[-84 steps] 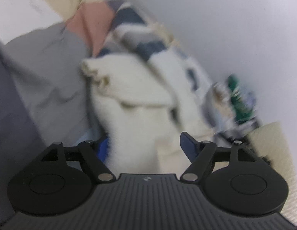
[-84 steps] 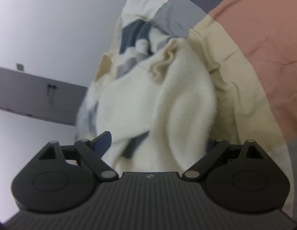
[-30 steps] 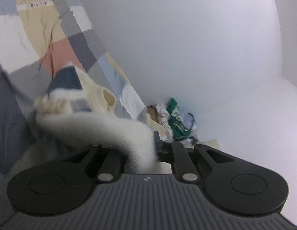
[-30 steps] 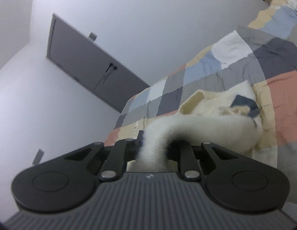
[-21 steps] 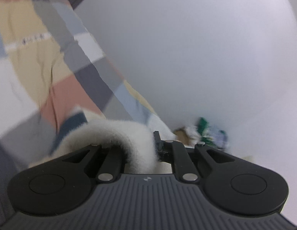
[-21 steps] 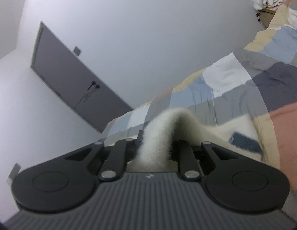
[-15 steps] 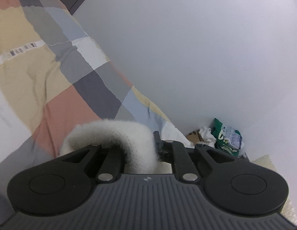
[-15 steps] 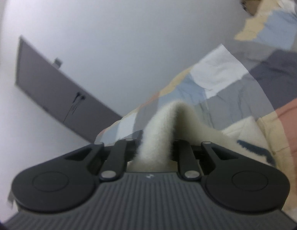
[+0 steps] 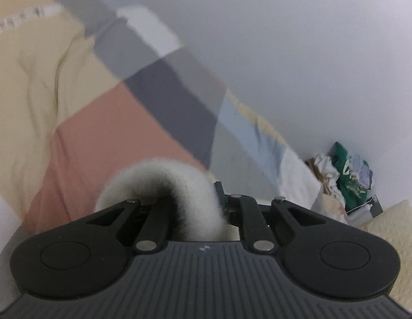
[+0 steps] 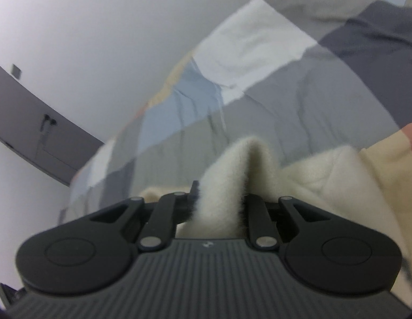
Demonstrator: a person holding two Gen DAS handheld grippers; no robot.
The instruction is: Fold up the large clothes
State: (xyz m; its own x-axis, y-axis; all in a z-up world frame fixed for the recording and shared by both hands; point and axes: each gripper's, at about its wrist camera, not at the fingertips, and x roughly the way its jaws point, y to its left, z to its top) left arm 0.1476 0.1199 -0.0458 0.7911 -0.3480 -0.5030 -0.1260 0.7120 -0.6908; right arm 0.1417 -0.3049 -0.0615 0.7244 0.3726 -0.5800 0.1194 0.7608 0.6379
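Above the patchwork bedspread (image 9: 104, 138), the left gripper (image 9: 198, 207) and right gripper (image 10: 219, 204) each clamp a fold of the fleecy cream garment (image 10: 312, 175), which looks soft, bulky and limp, best held by its edges.

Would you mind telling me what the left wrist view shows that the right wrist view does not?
Only the left wrist view shows the heap of clothes against the wall. Only the right wrist view shows the grey door and more of the cream fleece garment spread on the bed. Both show a gripper, left gripper and right gripper, shut on that fleece above the patchwork bedcover.
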